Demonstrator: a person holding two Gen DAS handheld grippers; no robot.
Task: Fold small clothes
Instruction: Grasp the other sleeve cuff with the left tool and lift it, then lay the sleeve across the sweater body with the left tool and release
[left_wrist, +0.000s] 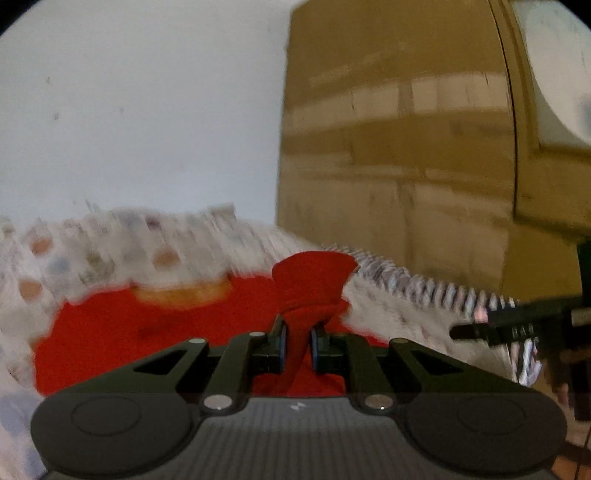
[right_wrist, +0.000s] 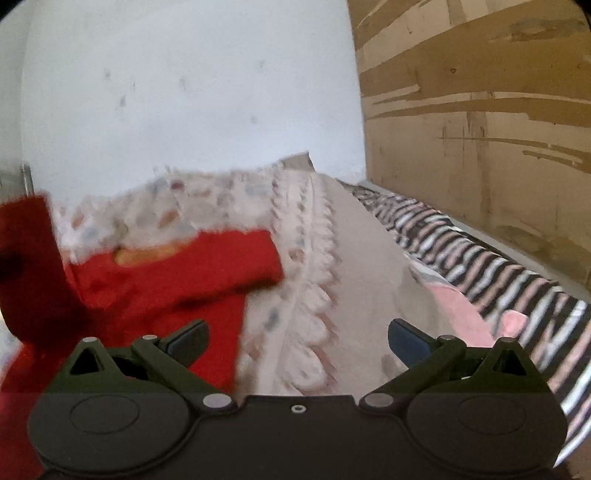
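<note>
The left tool (left_wrist: 297, 341) is nearly closed, pinching a bunched sleeve or corner of the red garment (left_wrist: 147, 332), which lies spread on the patterned bedspread (right_wrist: 314, 288) of a bed. The right tool (right_wrist: 298, 341) has its jaws wide apart with nothing between them, just right of the garment's near edge. The step in hand looks like carrying the pinched part across the body to make a fold. Next, it probably calls for laying it flat and aligning edges. No containers are visible.
</note>
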